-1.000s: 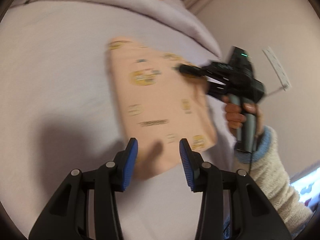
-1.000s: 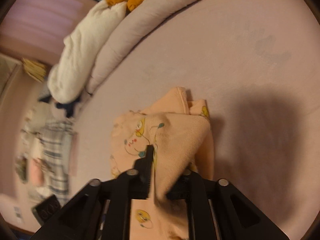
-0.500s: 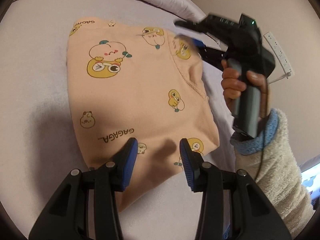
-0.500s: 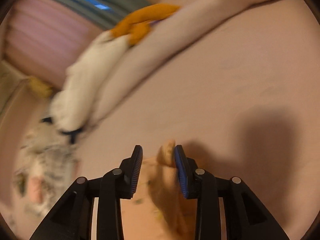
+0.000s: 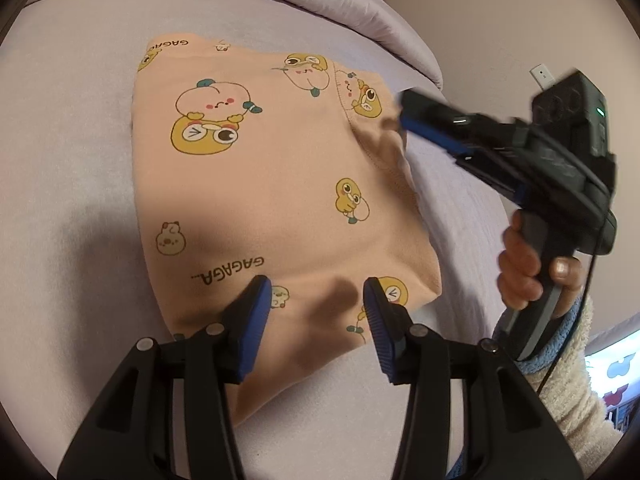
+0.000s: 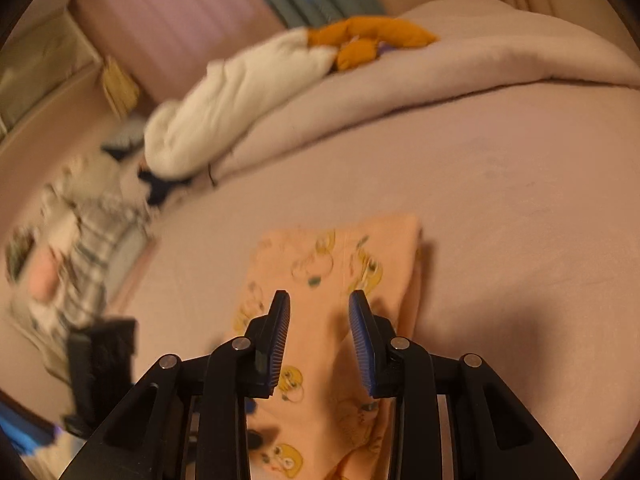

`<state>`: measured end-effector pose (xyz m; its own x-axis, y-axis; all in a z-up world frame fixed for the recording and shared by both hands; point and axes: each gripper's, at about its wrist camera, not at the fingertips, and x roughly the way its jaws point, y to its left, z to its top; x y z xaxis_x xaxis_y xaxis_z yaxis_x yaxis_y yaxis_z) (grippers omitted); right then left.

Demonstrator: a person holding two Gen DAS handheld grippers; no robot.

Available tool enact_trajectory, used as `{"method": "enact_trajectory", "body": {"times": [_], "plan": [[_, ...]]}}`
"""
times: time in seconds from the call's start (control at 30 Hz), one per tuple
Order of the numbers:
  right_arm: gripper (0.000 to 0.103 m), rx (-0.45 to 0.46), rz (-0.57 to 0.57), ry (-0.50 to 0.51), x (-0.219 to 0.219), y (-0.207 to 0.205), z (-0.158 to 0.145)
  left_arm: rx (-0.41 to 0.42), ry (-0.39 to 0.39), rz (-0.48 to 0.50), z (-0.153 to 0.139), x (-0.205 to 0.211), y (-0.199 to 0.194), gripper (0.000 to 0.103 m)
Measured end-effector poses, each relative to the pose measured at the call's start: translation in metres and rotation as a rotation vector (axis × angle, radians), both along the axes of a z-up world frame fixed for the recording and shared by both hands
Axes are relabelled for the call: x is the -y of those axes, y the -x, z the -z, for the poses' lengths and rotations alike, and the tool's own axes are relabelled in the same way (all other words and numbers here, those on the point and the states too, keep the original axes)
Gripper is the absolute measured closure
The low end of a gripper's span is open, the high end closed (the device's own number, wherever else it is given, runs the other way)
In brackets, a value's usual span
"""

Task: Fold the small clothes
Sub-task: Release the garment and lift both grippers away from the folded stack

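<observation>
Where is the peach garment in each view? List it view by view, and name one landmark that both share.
Left wrist view: the peach garment lies folded mid-frame on the bed, its near edge between the left gripper's opening jaws.
Right wrist view: garment at lower centre, running under the right gripper, not gripped.
Shared landmark: the rolled duvet along the bed's far edge.

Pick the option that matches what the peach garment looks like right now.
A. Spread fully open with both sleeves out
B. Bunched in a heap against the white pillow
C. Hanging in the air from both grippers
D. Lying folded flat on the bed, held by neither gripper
D: the garment lies flat as a folded rectangle on the bed, and the pads of the left gripper and right gripper press on nothing.
</observation>
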<state>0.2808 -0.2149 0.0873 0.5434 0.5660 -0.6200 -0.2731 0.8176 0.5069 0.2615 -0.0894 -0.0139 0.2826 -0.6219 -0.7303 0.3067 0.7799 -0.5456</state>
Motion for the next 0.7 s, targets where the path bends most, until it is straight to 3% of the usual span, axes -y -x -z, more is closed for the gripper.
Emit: {"method": "enact_trajectory", "body": {"times": [0.17,0.3,0.4,0.57,0.63,0.7], "plan": [[0.071,-0.157,0.117,0.113,0.007,-0.042,0.046,-0.001,-0.017,-0.008,0.0,-0.001,0.007,0.056],[0.074,-0.181,0.192,0.052,0.026,-0.049,0.052,0.009,-0.028,-0.006,-0.003,-0.006,0.019,0.056],[0.074,-0.108,0.201,0.149,0.025,-0.029,0.033,0.039,0.016,-0.008,-0.017,-0.017,0.025,0.056],[0.074,0.053,0.01,0.084,0.01,0.035,0.01,0.138,0.048,-0.091,-0.046,-0.033,-0.001,0.058],[0.074,0.082,-0.037,0.09,0.004,0.052,0.011,0.133,0.057,-0.118,-0.045,-0.034,-0.024,0.058],[0.074,0.082,-0.075,0.107,-0.004,0.061,0.017,0.102,0.06,-0.15,-0.038,-0.034,-0.046,0.067]]}}
